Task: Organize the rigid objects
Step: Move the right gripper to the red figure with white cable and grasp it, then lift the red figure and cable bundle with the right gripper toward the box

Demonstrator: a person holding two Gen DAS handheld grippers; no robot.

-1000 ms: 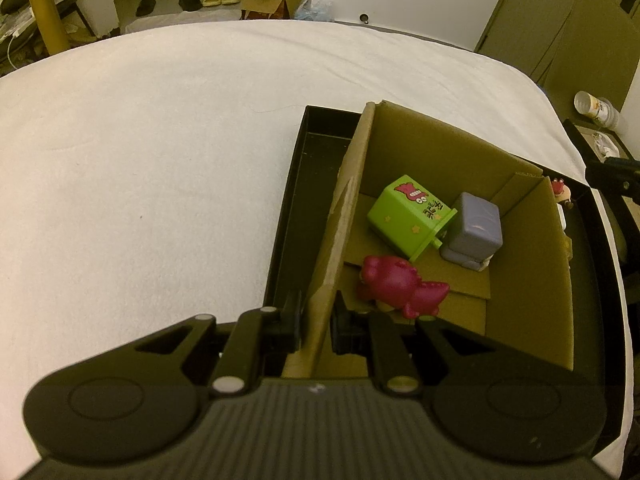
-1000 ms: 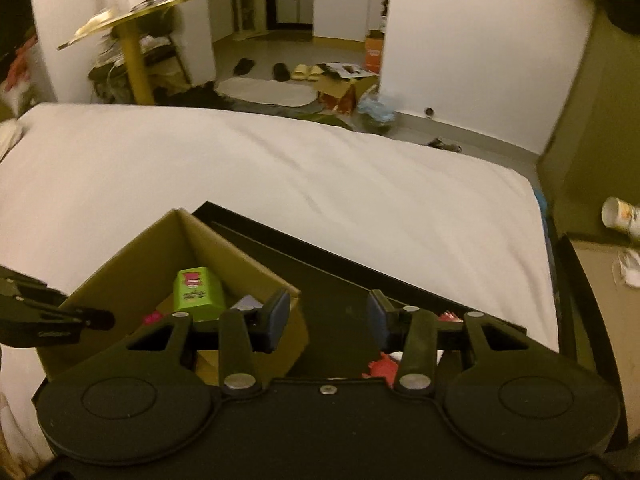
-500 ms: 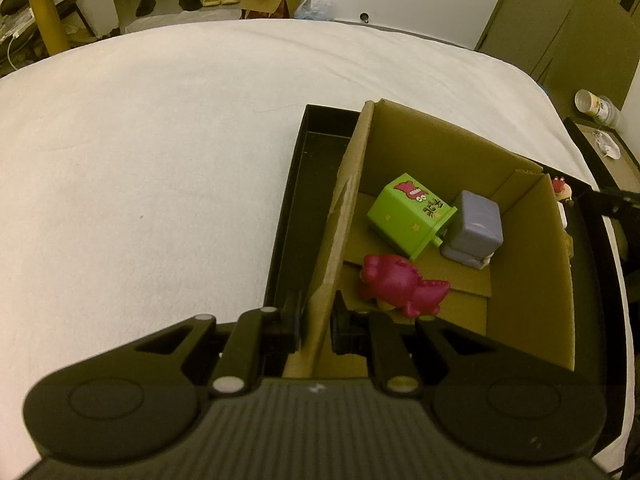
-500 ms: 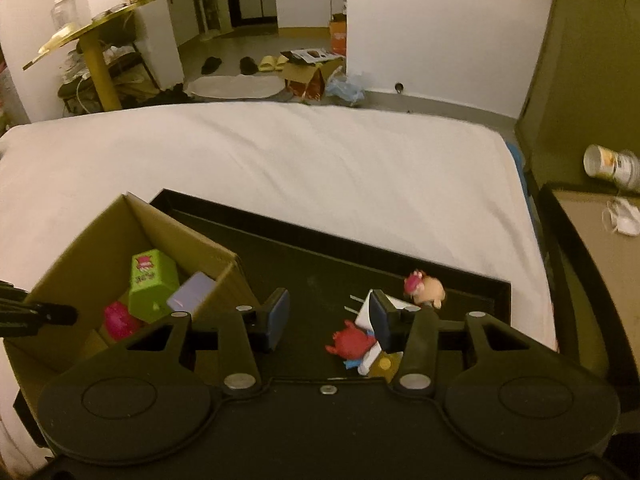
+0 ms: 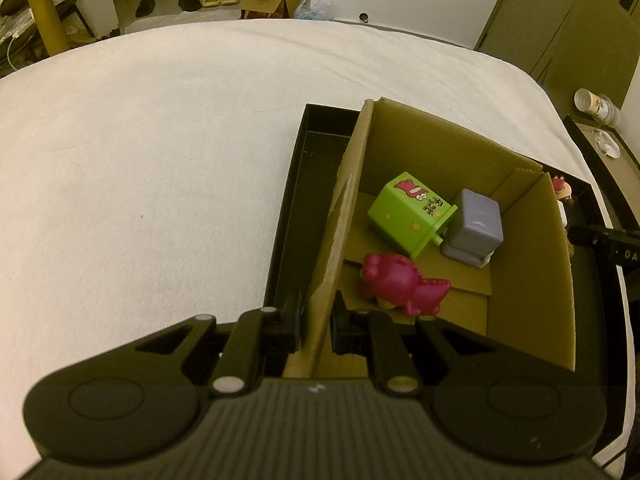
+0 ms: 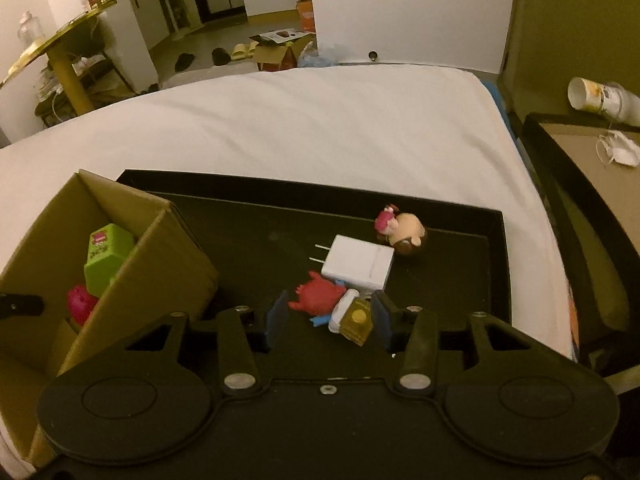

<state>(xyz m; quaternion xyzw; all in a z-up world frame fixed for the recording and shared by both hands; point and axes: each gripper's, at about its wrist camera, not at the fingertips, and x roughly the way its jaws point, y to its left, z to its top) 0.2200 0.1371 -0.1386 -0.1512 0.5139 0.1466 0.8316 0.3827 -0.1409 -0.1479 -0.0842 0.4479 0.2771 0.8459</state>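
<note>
My left gripper (image 5: 316, 320) is shut on the left wall of the cardboard box (image 5: 340, 220), which stands in the black tray (image 5: 288, 208). Inside the box lie a green block (image 5: 404, 208), a grey cube (image 5: 474, 228) and a pink dinosaur toy (image 5: 400, 284). My right gripper (image 6: 326, 320) is open, low over the tray (image 6: 248, 236), with a red crab toy (image 6: 318, 296) and a small yellow-and-white item (image 6: 354, 314) between its fingers. A white charger (image 6: 358, 266) and a round doll figure (image 6: 402, 228) lie just beyond.
The tray sits on a white bed (image 5: 160, 140). A side table with a cup (image 6: 600, 96) and a face mask (image 6: 618, 152) stands to the right. The box (image 6: 132, 256) is to the left of my right gripper.
My right gripper has swung right and down from above the box to the loose toys in the tray, and its fingers have spread wider. My left gripper has stayed clamped on the box wall.
</note>
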